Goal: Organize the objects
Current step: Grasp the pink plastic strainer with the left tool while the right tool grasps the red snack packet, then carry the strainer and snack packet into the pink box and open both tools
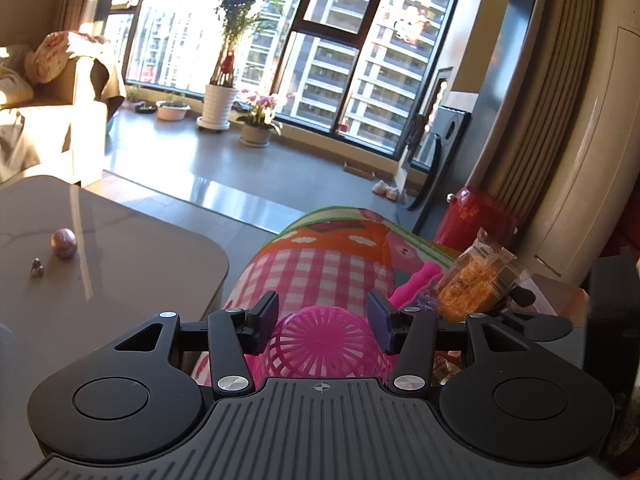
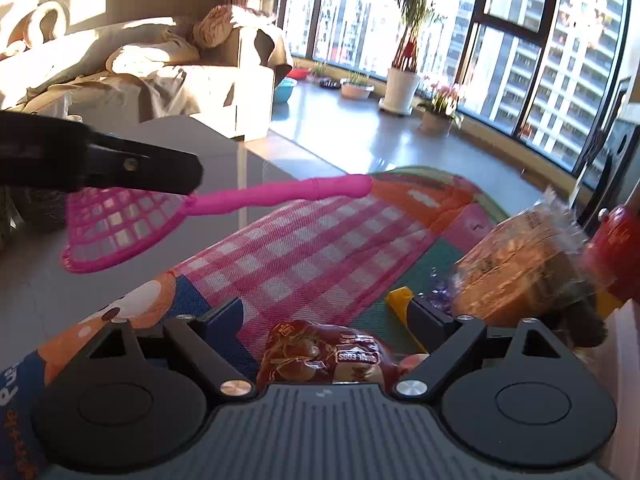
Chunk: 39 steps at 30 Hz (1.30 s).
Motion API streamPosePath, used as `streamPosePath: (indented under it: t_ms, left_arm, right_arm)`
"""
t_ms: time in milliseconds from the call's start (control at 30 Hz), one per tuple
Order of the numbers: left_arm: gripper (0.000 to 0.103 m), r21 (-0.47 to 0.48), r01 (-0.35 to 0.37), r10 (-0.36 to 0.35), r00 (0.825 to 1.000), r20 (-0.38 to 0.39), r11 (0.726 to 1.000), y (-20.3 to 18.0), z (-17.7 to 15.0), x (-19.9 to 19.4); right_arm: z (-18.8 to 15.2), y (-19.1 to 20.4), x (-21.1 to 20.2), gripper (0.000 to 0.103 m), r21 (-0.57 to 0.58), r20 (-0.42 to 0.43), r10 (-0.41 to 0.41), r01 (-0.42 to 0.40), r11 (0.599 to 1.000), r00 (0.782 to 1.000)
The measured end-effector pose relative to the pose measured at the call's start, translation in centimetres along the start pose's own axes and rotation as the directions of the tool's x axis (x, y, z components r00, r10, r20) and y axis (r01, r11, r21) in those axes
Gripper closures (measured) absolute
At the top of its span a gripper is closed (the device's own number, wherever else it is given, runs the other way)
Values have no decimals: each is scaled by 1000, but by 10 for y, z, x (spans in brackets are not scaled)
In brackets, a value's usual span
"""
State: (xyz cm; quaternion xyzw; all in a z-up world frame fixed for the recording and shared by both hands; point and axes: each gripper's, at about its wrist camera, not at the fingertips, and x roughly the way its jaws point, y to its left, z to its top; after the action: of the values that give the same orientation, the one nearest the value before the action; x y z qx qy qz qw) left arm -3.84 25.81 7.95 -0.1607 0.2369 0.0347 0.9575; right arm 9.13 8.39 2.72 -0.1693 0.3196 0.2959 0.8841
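My left gripper [image 1: 322, 316] is shut on the mesh head of a pink fly swatter [image 1: 324, 344] and holds it in the air over a colourful checked mat [image 1: 320, 256]. In the right wrist view the swatter [image 2: 120, 228] hangs from the left gripper's fingers [image 2: 160, 172], handle pointing right. My right gripper [image 2: 326, 316] is open, low over the mat [image 2: 320, 248], with a red snack packet [image 2: 320, 352] between its fingers. A clear-wrapped orange food pack [image 2: 516, 272] lies at the right; it also shows in the left wrist view [image 1: 476, 276].
A grey table [image 1: 120, 248] at the left holds a pink egg-shaped stone [image 1: 63, 243] and a small bead. A red container [image 1: 472, 216] stands behind the mat. A sofa [image 2: 180, 80] and potted plants [image 2: 400, 84] stand by the window. A white cabinet [image 1: 592, 160] rises at the right.
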Motion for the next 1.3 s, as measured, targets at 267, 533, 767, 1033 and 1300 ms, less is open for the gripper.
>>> streamPosePath:
  t_ms: [267, 533, 767, 1033, 1300]
  left_arm:
    - [49, -11, 56, -56, 998, 4, 998, -5, -4, -8]
    - [49, 8, 53, -53, 998, -30, 999, -23, -19, -12]
    - [49, 113, 116, -108, 991, -82, 987, -56, -33, -41]
    - [49, 205, 297, -289, 955, -70, 932, -158, -16, -52]
    - [48, 122, 441, -445, 896, 5, 889, -295, 8, 60]
  right_arm:
    - [-35, 2, -34, 30, 76, -102, 135, -128, 989, 986]
    - [-63, 6, -53, 11, 116, -105, 62, -50, 992, 993]
    - [-74, 7, -106, 27, 97, -71, 67, -60, 993, 995]
    - [-137, -55, -205, 27, 227, -5, -110, 108, 968, 994]
    - [-184, -99, -265, 27, 348, 73, -299, 256, 902, 952]
